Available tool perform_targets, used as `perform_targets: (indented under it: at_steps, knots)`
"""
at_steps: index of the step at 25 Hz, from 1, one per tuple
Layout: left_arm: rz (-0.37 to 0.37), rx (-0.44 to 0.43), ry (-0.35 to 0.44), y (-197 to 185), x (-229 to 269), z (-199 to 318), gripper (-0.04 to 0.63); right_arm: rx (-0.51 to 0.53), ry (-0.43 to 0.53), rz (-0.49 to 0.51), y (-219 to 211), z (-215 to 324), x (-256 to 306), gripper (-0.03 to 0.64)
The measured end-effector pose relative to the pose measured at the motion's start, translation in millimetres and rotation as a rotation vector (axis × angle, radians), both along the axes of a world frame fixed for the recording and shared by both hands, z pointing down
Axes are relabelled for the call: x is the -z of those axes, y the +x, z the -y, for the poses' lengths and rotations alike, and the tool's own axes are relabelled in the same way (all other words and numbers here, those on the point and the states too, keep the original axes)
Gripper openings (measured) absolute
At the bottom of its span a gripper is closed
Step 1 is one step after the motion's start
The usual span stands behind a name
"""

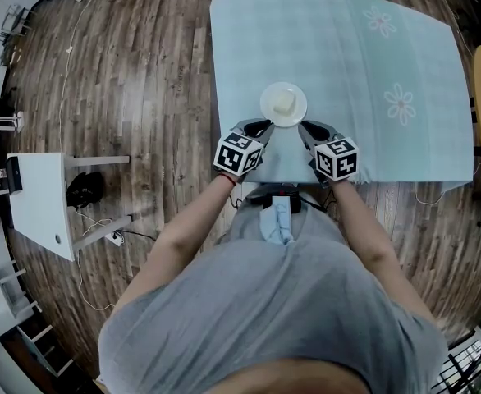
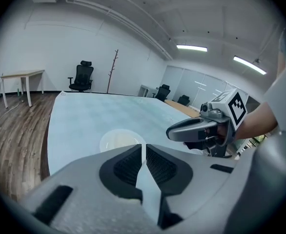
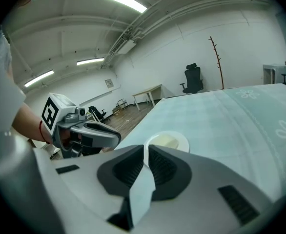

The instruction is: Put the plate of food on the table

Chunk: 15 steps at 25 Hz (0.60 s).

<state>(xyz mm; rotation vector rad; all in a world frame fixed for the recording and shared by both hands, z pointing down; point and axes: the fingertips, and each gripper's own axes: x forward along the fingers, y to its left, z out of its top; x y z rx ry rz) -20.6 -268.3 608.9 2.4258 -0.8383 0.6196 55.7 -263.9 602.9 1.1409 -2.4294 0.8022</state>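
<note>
Flanking plate of food (image 1: pixel 283 104) on table (image 1: pixel 364 48): left tool (image 1: pixel 257 127), right tool (image 1: pixel 309 129), both closed, empty; white desk (image 1: pixel 39 199) well apart.

The plate (image 1: pixel 283 103) sits on my bench (image 1: pixel 405 48) by its near edge, nearer the left corner. My left hand-held gripper (image 1: pixel 263 125) and right hand-held gripper (image 1: pixel 305 126) flank its near side.

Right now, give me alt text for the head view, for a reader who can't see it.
A white plate holding a pale block of food sits near the front edge of a table covered in light blue cloth. A person in a grey shirt holds the left gripper and right gripper at the plate's near rim, one on each side.
</note>
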Motion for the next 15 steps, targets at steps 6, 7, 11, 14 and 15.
perform_targets:
  at_steps: [6,7,11,14,15]
  knots:
    - [-0.03,-0.036,0.028,-5,12,-35,0.032,-0.007,0.034,0.027,-13,-29,17,0.04]
    - [-0.032,-0.038,0.03,-6,13,-41,0.032,-0.007,0.041,0.024,-14,-33,19,0.041]
    - [-0.045,-0.039,0.035,-16,17,-60,0.028,-0.011,0.073,0.016,-17,-51,27,0.04]
    - [-0.067,-0.048,0.031,-21,21,-73,0.026,-0.024,0.092,0.033,-18,-64,34,0.041]
    - [-0.079,-0.049,0.025,-22,21,-77,0.026,-0.027,0.098,0.033,-19,-68,36,0.04]
